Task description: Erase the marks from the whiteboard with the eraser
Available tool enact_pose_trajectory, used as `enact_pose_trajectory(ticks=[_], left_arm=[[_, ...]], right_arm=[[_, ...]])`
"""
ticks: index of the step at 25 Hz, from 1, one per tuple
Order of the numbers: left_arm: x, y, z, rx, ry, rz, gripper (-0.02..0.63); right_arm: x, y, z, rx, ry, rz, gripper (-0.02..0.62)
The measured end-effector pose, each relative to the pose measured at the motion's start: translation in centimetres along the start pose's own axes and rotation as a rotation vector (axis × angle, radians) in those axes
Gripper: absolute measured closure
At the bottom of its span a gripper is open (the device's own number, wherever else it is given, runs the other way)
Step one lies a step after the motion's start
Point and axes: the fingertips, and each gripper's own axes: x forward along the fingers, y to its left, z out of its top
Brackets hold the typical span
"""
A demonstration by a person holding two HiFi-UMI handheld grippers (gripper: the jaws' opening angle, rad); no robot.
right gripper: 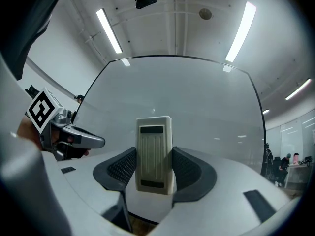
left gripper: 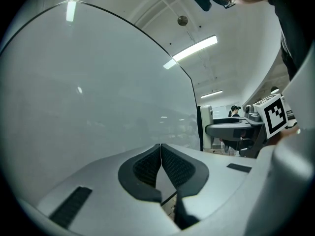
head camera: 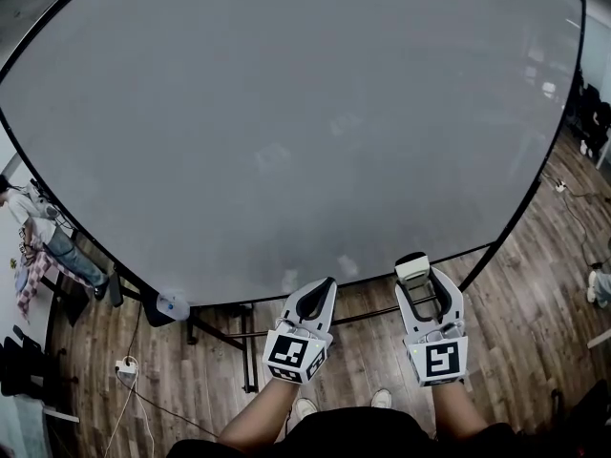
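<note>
Jaws of right gripper (right gripper: 154,168) on eraser (right gripper: 154,146), seemingly clean whiteboard (head camera: 286,113), wood floor (head camera: 535,284)

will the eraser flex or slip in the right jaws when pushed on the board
Probably stiff: the eraser looks like a ribbed hard plastic block. It stands out beyond the pads of the right gripper, so hard pushing might tilt it.

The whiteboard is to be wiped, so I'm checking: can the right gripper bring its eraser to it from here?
Probably yes. The right gripper holds the eraser in its tongs, pointed at the whiteboard, which fills the view ahead with nothing between them.
</note>
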Motion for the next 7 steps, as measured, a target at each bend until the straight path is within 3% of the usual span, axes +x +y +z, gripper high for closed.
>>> enact_pose_trajectory(ticks=[7], left_arm=[[-0.48, -0.10, -0.48, -0.006, 0.002, -0.006, 0.584]], right_arm=[[0.25, 0.60, 0.15, -0.008, -0.024, -0.003, 0.345]])
